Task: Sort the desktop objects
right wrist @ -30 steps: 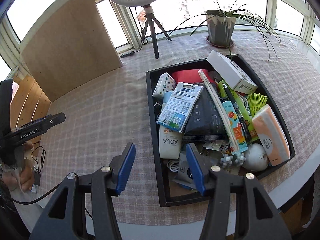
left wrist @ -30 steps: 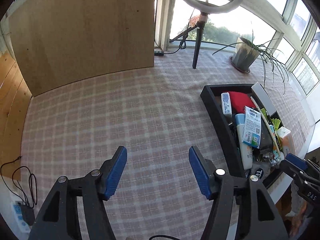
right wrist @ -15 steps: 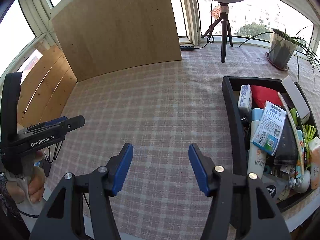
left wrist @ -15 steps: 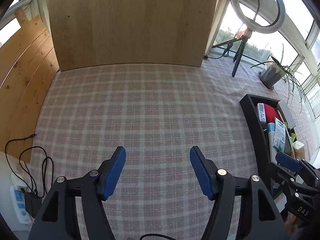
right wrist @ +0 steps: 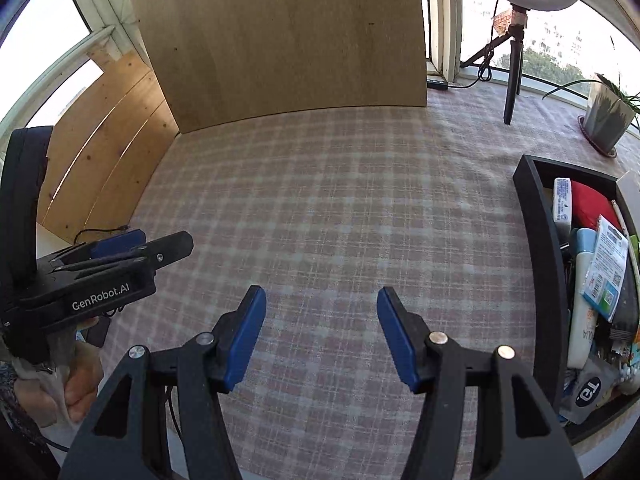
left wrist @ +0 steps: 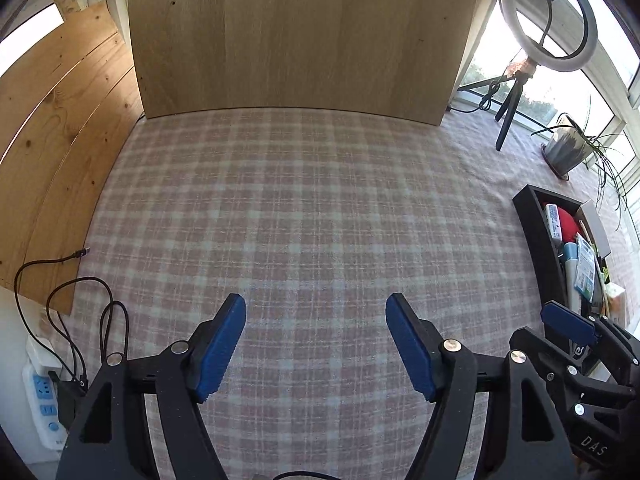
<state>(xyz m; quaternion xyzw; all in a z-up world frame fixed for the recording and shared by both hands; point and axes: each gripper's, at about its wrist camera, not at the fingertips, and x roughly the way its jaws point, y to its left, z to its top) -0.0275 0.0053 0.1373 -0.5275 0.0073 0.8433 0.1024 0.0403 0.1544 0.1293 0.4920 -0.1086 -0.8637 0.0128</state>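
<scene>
While both tilt downward, left gripper has been opening, empty.

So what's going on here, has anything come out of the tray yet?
Not yet. A person holds both grippers over the plaid tablecloth, empty. The left gripper has just been opening, with nothing between its blue pads; the right gripper is open too. The black tray at the right is still packed with items.
</scene>
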